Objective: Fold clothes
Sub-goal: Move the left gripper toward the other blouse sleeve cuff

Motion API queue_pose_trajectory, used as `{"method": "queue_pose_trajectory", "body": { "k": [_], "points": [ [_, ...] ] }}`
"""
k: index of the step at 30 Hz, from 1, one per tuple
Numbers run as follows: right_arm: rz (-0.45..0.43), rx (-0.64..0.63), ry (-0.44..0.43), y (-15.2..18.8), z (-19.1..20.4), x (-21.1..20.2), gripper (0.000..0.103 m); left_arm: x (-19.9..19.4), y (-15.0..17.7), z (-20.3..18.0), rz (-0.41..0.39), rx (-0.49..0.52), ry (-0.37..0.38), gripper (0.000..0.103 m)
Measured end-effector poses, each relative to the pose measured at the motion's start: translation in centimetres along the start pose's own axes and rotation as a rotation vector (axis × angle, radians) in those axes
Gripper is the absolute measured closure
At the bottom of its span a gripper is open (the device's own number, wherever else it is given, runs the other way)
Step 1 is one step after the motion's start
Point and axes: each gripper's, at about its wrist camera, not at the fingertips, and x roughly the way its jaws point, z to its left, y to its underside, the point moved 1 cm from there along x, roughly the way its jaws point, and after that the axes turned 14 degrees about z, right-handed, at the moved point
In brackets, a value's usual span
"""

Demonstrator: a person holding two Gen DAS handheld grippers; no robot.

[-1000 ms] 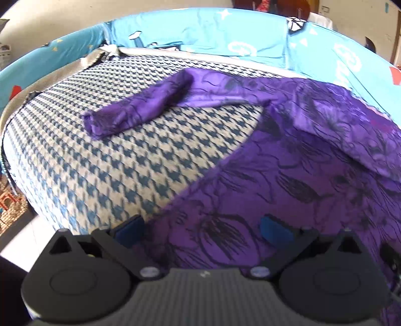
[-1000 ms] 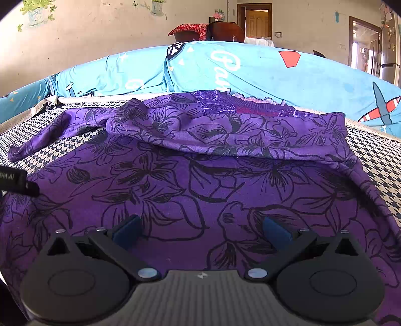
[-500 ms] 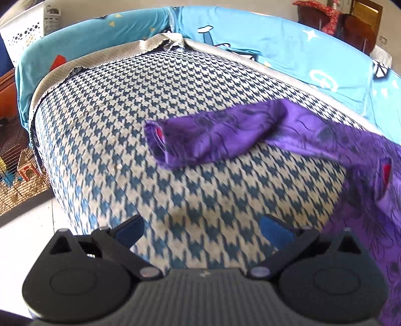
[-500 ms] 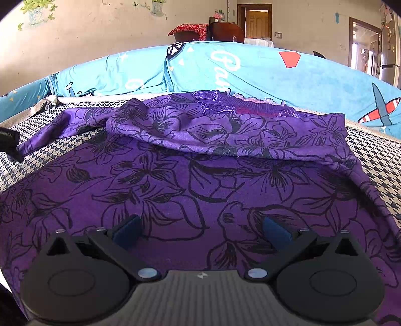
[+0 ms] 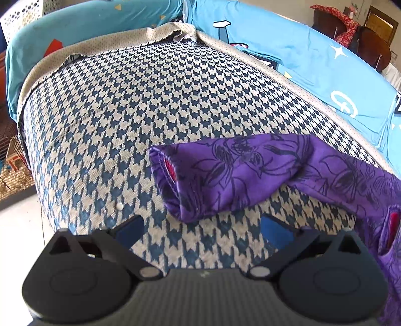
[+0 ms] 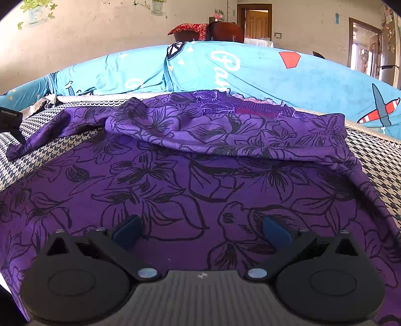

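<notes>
**A:** Left wrist view, entry one: the left gripper point(image 5: 203, 229) hung over the blue-and-cream houndstooth seat cover point(image 5: 130, 100), jaws spread wide, blue pads point(image 5: 130, 228) bare, nothing between them.

**B:** And the garment?

**A:** The purple top with black flower outlines point(image 6: 200, 180) lay spread on that cover. Its long sleeve point(image 5: 225, 173) stretched leftward across the houndstooth, cuff point(image 5: 166, 170) open and showing a red lining. The cuff end sat just ahead of the left gripper, between the lines of the two fingers but not touched by either.

**B:** Right side?

**A:** From the right wrist view, the right gripper point(image 6: 201, 230) was likewise released, fingers apart, poised over the body of the top. Whether the pads touched the cloth could not be told. Nothing was pinched.

**B:** State of the fabric?

**A:** The upper part was bunched into a fold across the chest, neckline point(image 6: 250, 107) toward the turquoise printed back cushions point(image 6: 275, 72). The sleeve trailed off to the left there too, with the dark tip of the left gripper just beside its far end.

**B:** Background?

**A:** A pale wall with plant decals point(image 6: 35, 10) and a wooden doorway point(image 6: 255, 22) behind the sofa.
</notes>
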Motion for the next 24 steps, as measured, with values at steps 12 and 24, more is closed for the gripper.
{"method": "queue_pose_trajectory", "body": {
  "k": [12, 24],
  "points": [
    [0.006, -0.003, 0.008, -0.1, 0.1, 0.1, 0.0, 1.8, -2.4, 0.6, 0.075, -0.031, 0.078, 0.001],
    [0.006, -0.005, 0.013, -0.1, 0.2, 0.1, 0.0, 2.1, -3.5, -0.9, 0.041, -0.002, 0.115, 0.03]
  ]
}}
